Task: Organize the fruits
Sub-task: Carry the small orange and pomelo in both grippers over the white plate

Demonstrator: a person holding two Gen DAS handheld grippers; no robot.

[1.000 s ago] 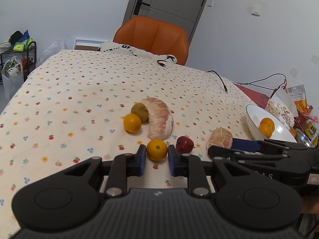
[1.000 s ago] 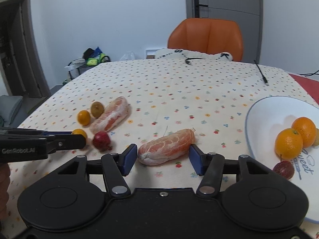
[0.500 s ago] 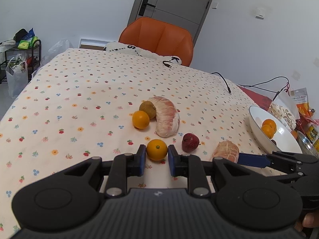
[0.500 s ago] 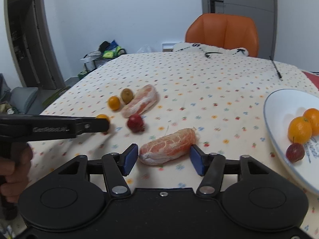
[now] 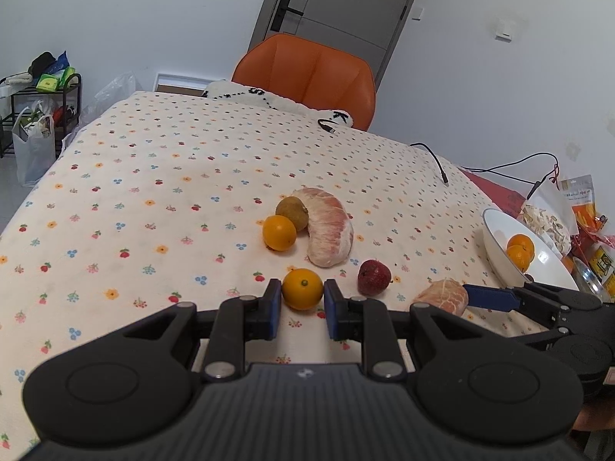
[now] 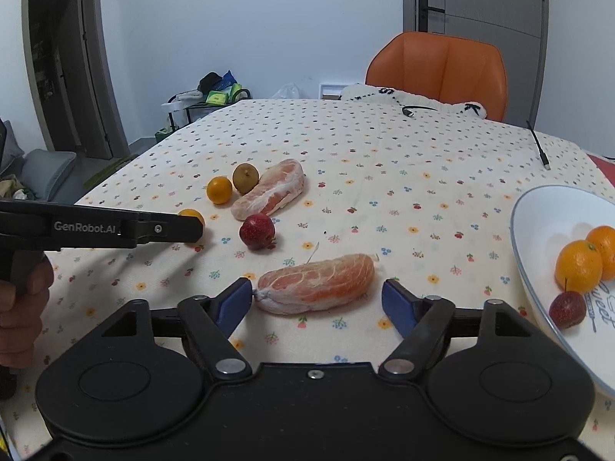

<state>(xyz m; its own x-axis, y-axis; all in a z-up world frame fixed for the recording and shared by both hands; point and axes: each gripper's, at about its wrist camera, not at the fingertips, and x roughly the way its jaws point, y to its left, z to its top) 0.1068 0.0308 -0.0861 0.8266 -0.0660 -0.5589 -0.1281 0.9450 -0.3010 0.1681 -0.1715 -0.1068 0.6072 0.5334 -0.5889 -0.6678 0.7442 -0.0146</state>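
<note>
**Left gripper clamped on a small orange**

The left gripper (image 5: 302, 309) has its blue pads pressed on either side of a small orange (image 5: 302, 289) on the flower-print surface (image 5: 134, 192). Beyond it lie a second orange (image 5: 279, 232), touching a brownish round fruit (image 5: 292, 213), and a curved peeled pomelo segment (image 5: 330, 226). A red fruit (image 5: 374, 277) sits to the right, near another pomelo piece (image 5: 442, 299). The right gripper's blue finger (image 5: 488, 297) touches that piece. A white bowl (image 5: 538, 265) at the right edge holds two oranges (image 5: 519, 251).

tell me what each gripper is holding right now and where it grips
The left gripper is shut on the small orange, pads on its two sides. The right gripper holds nothing: its jaws are opening around the pomelo segment.
</note>
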